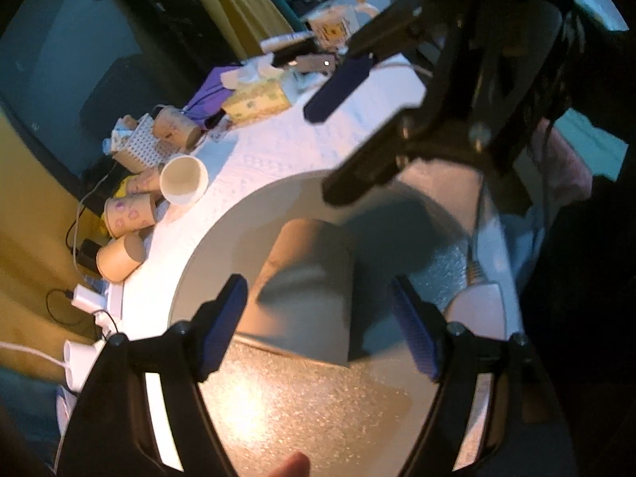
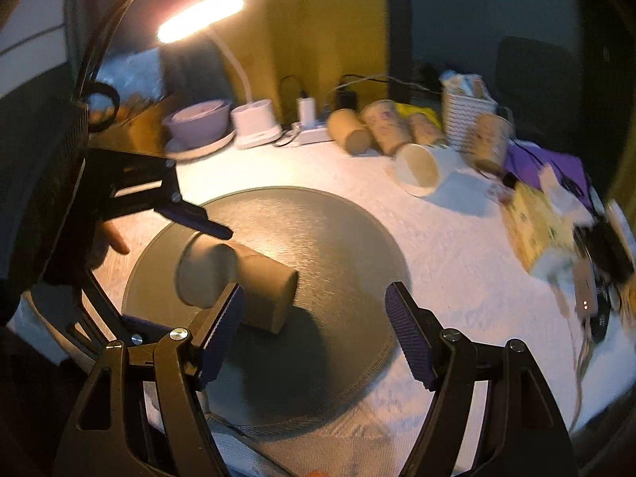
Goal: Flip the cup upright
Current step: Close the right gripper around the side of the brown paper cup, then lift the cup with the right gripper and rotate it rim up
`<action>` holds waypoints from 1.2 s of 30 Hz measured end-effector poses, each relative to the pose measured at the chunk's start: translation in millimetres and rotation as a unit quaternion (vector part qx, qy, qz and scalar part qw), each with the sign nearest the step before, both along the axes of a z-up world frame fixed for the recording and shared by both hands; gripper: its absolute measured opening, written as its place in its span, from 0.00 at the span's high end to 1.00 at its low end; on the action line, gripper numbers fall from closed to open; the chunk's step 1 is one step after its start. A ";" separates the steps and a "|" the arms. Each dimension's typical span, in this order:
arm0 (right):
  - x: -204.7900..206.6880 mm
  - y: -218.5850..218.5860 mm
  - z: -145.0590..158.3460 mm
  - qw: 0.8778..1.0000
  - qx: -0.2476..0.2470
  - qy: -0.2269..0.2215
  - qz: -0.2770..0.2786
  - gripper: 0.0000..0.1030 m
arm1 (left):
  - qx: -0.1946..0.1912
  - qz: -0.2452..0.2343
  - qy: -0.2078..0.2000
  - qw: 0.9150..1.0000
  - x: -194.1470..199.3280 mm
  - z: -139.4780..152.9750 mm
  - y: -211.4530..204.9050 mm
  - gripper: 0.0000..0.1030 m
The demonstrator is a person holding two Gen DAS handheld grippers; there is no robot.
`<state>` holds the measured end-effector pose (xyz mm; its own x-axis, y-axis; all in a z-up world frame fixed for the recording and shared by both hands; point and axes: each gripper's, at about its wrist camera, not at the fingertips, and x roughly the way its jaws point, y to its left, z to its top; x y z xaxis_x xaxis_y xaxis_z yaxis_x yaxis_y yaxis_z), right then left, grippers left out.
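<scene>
A brown paper cup lies on its side on the round grey mat; its closed base faces the right wrist camera. In the left wrist view the cup lies between my left gripper's open fingers, not clamped. My right gripper is open and empty, just right of the cup, its left finger in front of the cup's body. The left gripper also shows in the right wrist view, with one finger above the cup. The right gripper appears at the top of the left wrist view.
Several paper cups lie in a row at the table's back edge, with a white cup on its side. A lit desk lamp, a bowl on a plate, a white basket and a tissue box surround the mat.
</scene>
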<state>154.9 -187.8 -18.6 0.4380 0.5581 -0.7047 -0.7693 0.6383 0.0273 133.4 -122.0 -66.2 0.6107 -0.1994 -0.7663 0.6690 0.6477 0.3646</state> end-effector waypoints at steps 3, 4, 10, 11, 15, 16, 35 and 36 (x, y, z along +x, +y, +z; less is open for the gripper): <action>-1.5 17.8 1.4 0.999 -0.019 0.000 0.047 0.26 | -0.037 0.017 -0.004 0.999 -7.7 7.6 13.8 0.27; -2.2 23.4 1.4 0.998 -0.024 0.001 0.063 0.26 | -0.047 0.020 -0.003 0.999 -9.8 8.4 16.8 0.27; -9.7 73.1 -1.2 0.981 -0.090 -0.026 0.168 0.26 | -0.149 0.088 -0.012 0.985 -38.0 15.5 62.4 0.27; -12.3 77.8 -1.5 0.978 -0.097 -0.032 0.183 0.26 | -0.165 0.101 -0.015 0.981 -42.9 16.1 70.1 0.27; -18.2 110.4 -13.9 0.955 -0.166 -0.052 0.242 0.26 | -0.249 0.168 -0.026 0.954 -69.6 9.8 104.2 0.27; -18.5 117.0 -17.6 0.950 -0.183 -0.055 0.247 0.26 | -0.267 0.180 -0.027 0.946 -74.1 7.9 110.7 0.27; 6.1 179.6 -69.7 0.873 -0.404 -0.039 0.269 0.26 | -0.371 0.283 -0.041 0.884 -95.6 -4.4 166.7 0.27; 8.3 180.8 -70.9 0.873 -0.407 -0.036 0.266 0.27 | -0.370 0.286 -0.041 0.883 -96.8 -3.9 165.5 0.27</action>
